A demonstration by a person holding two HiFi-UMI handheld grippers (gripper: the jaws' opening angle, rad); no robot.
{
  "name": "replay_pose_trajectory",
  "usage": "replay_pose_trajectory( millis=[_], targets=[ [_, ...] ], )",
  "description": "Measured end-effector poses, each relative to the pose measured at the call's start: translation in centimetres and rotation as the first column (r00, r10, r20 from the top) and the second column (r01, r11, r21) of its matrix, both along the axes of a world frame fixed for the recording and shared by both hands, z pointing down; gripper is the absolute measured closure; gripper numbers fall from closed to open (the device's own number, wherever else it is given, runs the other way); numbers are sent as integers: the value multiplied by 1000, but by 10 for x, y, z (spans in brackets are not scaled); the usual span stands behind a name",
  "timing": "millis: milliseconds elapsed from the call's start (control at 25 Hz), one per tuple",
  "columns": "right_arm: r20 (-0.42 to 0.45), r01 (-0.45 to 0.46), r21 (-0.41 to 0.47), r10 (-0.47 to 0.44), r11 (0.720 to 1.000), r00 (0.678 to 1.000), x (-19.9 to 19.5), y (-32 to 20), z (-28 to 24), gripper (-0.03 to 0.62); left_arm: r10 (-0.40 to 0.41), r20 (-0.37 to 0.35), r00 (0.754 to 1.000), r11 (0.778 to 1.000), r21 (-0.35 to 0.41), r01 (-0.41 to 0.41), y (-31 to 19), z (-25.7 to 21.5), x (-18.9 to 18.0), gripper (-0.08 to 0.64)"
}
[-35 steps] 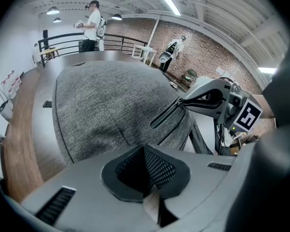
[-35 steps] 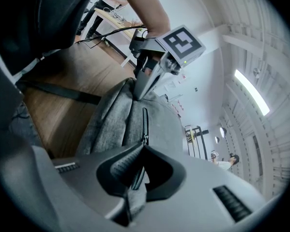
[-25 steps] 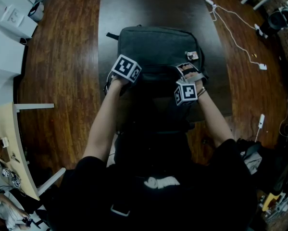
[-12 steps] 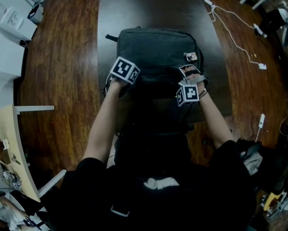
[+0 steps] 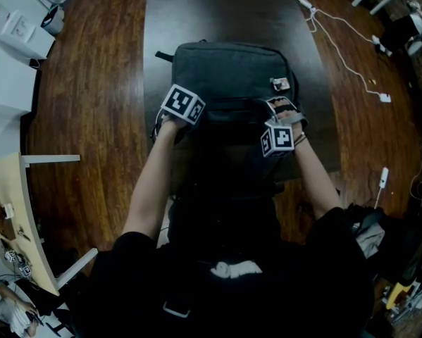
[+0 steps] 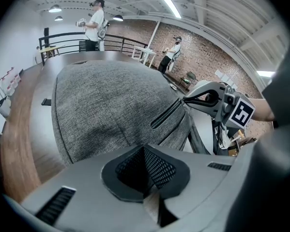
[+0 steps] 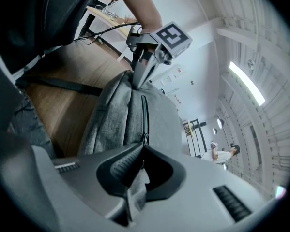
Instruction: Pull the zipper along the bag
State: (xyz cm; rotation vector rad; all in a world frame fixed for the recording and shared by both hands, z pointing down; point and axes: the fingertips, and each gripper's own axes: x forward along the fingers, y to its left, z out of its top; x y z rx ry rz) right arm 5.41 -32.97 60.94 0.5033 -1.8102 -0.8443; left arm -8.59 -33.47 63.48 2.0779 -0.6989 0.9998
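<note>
A grey backpack [image 5: 228, 72] lies flat on the dark table [image 5: 196, 13]. My left gripper [image 5: 186, 111] rests at the bag's near left side. In the left gripper view the left gripper [image 6: 152, 197] is shut on a flap of grey bag fabric, with the bag [image 6: 106, 110] stretching ahead. My right gripper [image 5: 272, 111] is at the bag's right side. In the right gripper view the right gripper [image 7: 135, 187] is shut on a grey zipper pull, just behind the slider [image 7: 145, 138]. The zipper line [image 7: 145, 115] runs ahead across the bag [image 7: 159, 124].
A white cable with plugs [image 5: 344, 48] trails over the wood at the right. White boxes [image 5: 13, 20] sit at the far left, beside a pale tabletop [image 5: 13, 210]. People [image 6: 94, 23] stand far off by a railing.
My right gripper has edged slightly to the right along the bag. The left gripper has kept still.
</note>
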Motion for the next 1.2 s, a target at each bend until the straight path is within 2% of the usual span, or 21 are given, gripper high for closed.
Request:
replay_pose_trajectory(
  millis=[880,1200],
  targets=[
    [-34,-18,19,19,1000,999,18,0,1,568,10,5,1000,1000,16,-11,3,-1,1,561],
    [-51,-12,27,13,1000,999,25,-1,3,567,5,-14,1000,1000,3,-5,1,-2,2,561]
  ],
)
